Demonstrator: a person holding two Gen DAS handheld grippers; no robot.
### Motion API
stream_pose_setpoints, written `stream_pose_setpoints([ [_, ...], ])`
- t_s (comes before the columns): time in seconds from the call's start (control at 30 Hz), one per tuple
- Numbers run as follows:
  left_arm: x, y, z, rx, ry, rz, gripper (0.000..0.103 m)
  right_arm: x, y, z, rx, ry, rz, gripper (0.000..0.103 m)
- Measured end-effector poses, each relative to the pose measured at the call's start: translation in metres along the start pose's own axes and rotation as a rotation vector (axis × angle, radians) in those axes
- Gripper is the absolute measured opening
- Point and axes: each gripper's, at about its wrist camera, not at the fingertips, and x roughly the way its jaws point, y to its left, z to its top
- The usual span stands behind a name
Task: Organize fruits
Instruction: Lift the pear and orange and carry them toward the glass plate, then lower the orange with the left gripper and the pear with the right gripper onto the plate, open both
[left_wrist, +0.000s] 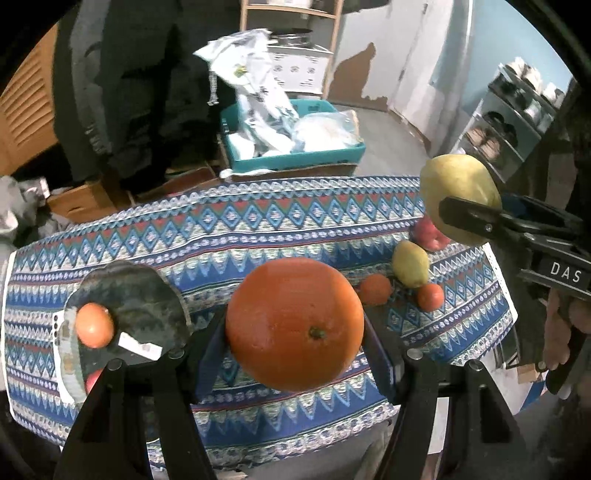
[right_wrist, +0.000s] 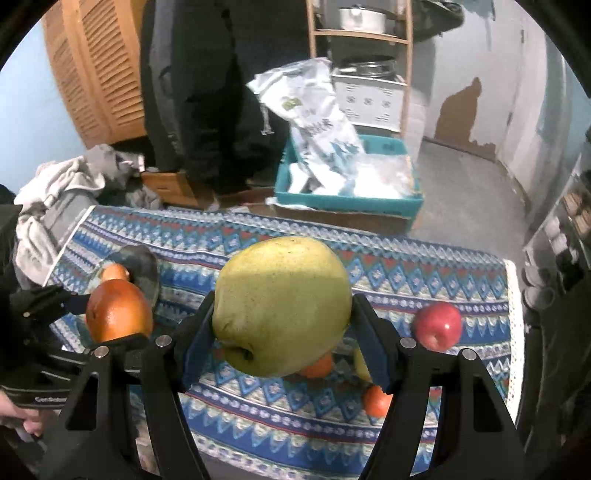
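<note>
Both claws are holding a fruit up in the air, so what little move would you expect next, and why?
Probably the left claw carries its orange sideways over the dark plate and lowers it. One small orange fruit already sits there, the plate is close on that side, and the right claw holds a yellow-green apple farther off.

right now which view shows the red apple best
The right wrist view: the red apple lies whole and unobstructed on the patterned cloth. In the left wrist view it is only a red sliver, mostly hidden behind the yellow-green fruit held in the right gripper.
</note>
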Motion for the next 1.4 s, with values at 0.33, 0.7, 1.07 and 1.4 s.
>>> stream_pose_setpoints([
  [0.33,-0.02,0.05,-0.013,-0.064,-0.038,0.054,0.069,0.017,0.055,0.019,-0.063,0.016,0.063,0.07],
  [0.7,-0.029,0.095,-0.026,-0.136,-0.049,0.093,0.069,0.042,0.12,0.033,-0.135,0.043,0.128,0.07],
  [1.07,-0.013,0.139,-0.043,-0.208,-0.007,0.132,0.069,0.079,0.17,0.035,-0.158,0.116,0.202,0.07],
  [1.4,0.025,0.181,-0.063,-0.312,0.082,0.134,0.069,0.138,0.197,0.022,-0.157,0.237,0.258,0.07],
])
